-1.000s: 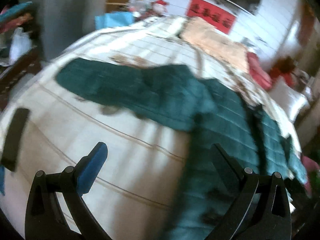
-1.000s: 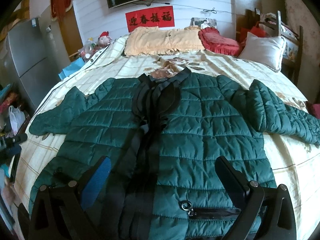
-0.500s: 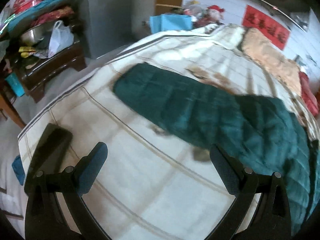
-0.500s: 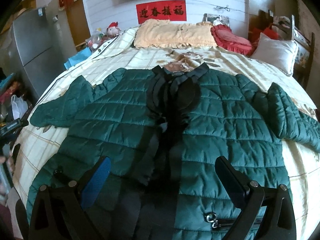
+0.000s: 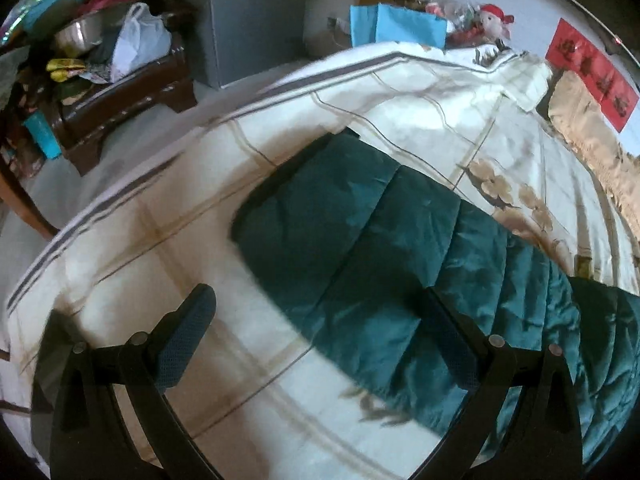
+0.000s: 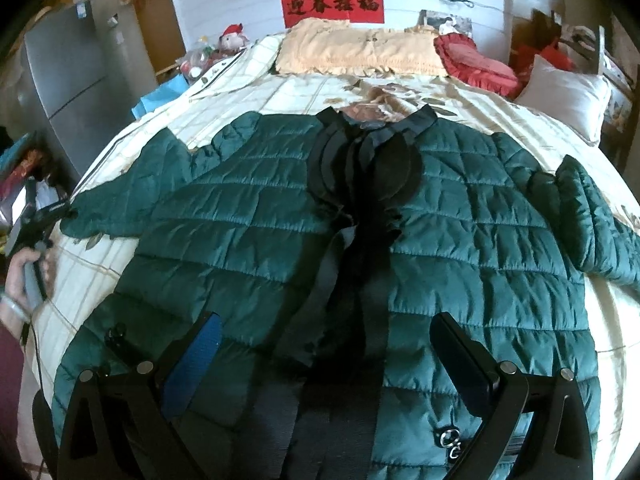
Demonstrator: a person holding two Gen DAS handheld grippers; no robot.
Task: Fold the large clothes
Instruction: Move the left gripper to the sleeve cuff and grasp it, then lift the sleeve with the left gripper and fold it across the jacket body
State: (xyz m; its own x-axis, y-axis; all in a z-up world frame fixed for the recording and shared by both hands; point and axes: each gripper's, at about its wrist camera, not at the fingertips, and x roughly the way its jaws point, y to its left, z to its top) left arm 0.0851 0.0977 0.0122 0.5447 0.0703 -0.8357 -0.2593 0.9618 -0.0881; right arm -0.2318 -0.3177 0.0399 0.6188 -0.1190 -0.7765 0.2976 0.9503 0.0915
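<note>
A dark green quilted jacket [image 6: 248, 216] with a black front placket lies spread flat, front up, on the bed. Its left sleeve [image 5: 360, 256] stretches toward the bed's left edge. My left gripper [image 5: 320, 320] is open and empty, hovering just before the sleeve's cuff end [image 5: 280, 200]. It also shows at the left edge of the right wrist view [image 6: 48, 216], next to the cuff. My right gripper [image 6: 324, 340] is open and empty above the jacket's lower front, near the hem. The right sleeve [image 6: 588, 216] lies bent at the bed's right side.
The bed has a cream checked cover [image 5: 420, 112]. Pillows [image 6: 360, 52] lie at the head, a white cushion [image 6: 568, 96] at the right. A grey fridge [image 6: 68, 80] and a cluttered dark wooden stand [image 5: 120, 92] are left of the bed.
My left gripper has swung left along the sleeve and closed in on its cuff end. My right gripper has moved slightly forward over the jacket's lower front. The jacket has not moved.
</note>
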